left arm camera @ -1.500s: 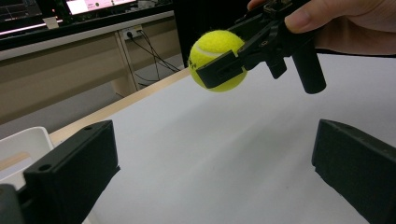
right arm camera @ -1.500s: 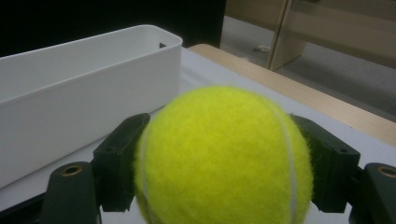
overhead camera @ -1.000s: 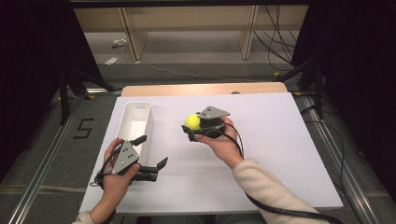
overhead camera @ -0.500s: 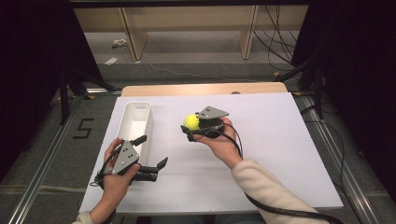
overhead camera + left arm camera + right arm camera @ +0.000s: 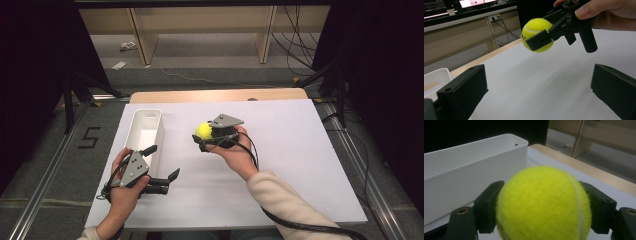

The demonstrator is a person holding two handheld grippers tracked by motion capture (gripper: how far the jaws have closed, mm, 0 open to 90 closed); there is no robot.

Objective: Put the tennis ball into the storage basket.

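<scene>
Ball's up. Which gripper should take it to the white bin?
Right. The right gripper already clamps the tennis ball beside the white bin; the left gripper is open and empty.

Tennis ball [image 5: 203, 131] clamped and off the table.
You've got a fuzzy yellow-green ball with a pale seam curving down its side, pinched on both flanks between the black jaws of your right gripper [image 5: 205, 138]. It hangs clear above the white tabletop [image 5: 300, 150], roughly mid-table, just right of the long white bin [image 5: 145, 131]. Felt looks clean, shape round.
</scene>
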